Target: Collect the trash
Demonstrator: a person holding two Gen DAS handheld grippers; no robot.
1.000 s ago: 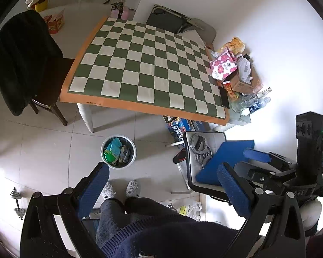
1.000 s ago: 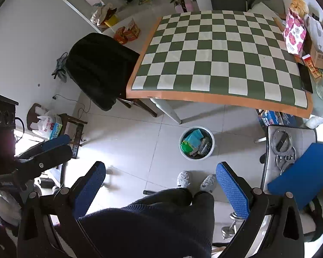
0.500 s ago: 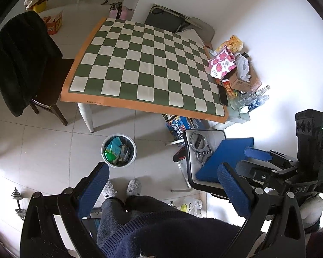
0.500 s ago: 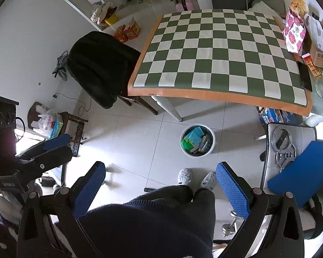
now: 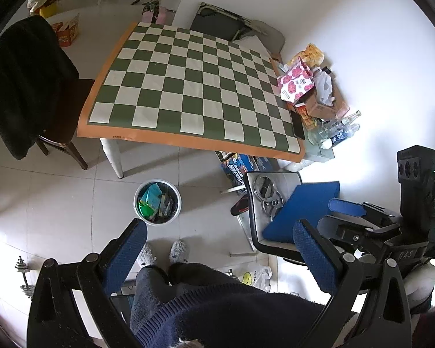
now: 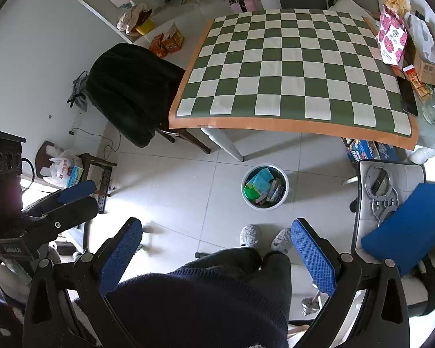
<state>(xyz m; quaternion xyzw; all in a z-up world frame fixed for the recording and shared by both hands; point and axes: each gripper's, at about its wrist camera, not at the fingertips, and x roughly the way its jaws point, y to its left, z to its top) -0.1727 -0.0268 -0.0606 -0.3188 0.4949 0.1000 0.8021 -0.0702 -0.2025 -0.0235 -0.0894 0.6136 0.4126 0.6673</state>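
Note:
A white trash bin (image 5: 157, 202) stands on the tiled floor in front of the table, holding several packets and wrappers; it also shows in the right wrist view (image 6: 265, 187). The checkered tabletop (image 5: 188, 87) is bare of trash. My left gripper (image 5: 217, 243) is open and empty, held high above the floor over the person's legs. My right gripper (image 6: 216, 242) is open and empty too, likewise high. Each gripper shows from the side in the other's view, the right one (image 5: 351, 211) and the left one (image 6: 72, 197).
A black-draped chair (image 5: 23, 87) stands left of the table. Boxes, a pink patterned bag (image 5: 295, 82) and bottles crowd the table's right edge. A chair with a blue cushion (image 5: 301, 208) and metal rings is at right. Dumbbell (image 5: 23, 272) lies at left.
Both cameras have risen and pulled back slightly, so the table and bin look a little smaller. Both grippers stay open and empty.

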